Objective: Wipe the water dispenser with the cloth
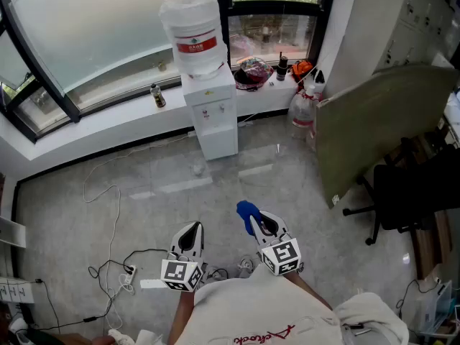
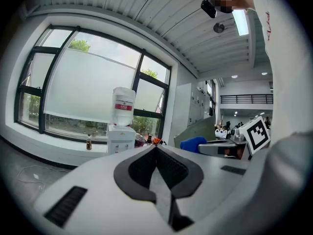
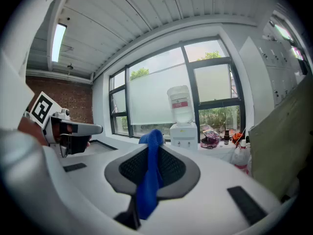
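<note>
The white water dispenser [image 1: 210,113] stands against the window ledge across the room, with a clear bottle [image 1: 194,36] on top; it shows small in the left gripper view [image 2: 120,137] and the right gripper view [image 3: 183,135]. A blue cloth [image 1: 247,214] [image 3: 148,177] is clamped between the jaws of my right gripper [image 1: 261,226], which is shut on it and held close to my body. My left gripper [image 1: 189,238] is shut with nothing in it. Both grippers are well short of the dispenser.
A large board [image 1: 381,124] leans at the right beside a black office chair [image 1: 406,192]. A spray bottle and plastic jug [image 1: 305,103] stand right of the dispenser. Cables and a power strip [image 1: 122,268] lie on the floor at the left. A small bottle [image 1: 157,96] sits on the ledge.
</note>
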A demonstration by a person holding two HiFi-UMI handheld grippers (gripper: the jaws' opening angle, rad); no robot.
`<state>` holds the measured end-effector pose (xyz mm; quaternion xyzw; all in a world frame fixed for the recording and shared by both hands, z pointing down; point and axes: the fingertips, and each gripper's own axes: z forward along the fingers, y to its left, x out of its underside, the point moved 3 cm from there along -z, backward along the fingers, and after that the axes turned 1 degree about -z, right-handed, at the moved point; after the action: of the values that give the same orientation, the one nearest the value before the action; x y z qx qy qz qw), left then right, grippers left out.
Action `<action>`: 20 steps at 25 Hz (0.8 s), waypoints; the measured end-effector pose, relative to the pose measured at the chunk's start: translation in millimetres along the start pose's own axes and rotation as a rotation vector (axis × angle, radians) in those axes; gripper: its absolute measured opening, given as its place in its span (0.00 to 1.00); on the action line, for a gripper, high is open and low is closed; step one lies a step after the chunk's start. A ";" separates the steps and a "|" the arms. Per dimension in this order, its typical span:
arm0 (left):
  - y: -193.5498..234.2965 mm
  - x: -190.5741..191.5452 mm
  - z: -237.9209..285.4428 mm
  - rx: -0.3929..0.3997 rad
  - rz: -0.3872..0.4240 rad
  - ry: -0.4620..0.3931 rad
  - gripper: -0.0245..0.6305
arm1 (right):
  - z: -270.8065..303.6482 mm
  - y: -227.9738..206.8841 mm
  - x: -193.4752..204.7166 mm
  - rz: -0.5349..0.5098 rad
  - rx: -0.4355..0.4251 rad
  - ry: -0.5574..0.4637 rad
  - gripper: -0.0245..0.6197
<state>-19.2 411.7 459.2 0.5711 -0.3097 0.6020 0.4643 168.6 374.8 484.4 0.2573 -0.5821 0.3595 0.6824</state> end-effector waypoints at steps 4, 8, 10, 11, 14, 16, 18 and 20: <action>-9.4 2.2 4.7 -0.008 -0.003 0.001 0.05 | -5.1 -7.4 4.4 0.008 -0.010 0.002 0.13; -18.6 7.3 7.3 -0.014 -0.007 0.007 0.06 | -10.4 -14.4 8.7 0.018 -0.026 0.007 0.13; -20.9 8.0 8.2 -0.017 -0.006 0.009 0.05 | -11.2 -17.3 8.3 0.033 -0.038 -0.003 0.13; -21.5 8.1 8.8 -0.020 -0.006 0.009 0.05 | -11.3 -18.3 8.1 0.037 -0.043 -0.006 0.13; -21.9 8.0 10.7 -0.028 -0.006 0.008 0.05 | -10.7 -19.4 10.4 0.039 -0.059 -0.001 0.13; -20.4 7.6 14.3 -0.031 -0.008 0.007 0.05 | -8.3 -21.0 11.1 0.041 -0.064 0.002 0.13; -18.8 7.6 18.6 -0.031 -0.007 0.006 0.05 | -5.2 -22.7 10.5 0.039 -0.068 0.001 0.13; -16.7 7.3 22.8 -0.027 -0.003 0.007 0.05 | -2.5 -23.8 10.2 0.035 -0.074 0.000 0.13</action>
<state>5.8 398.9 467.2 0.5631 -0.3155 0.5989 0.4741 189.6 364.1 495.5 0.2219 -0.5993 0.3497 0.6851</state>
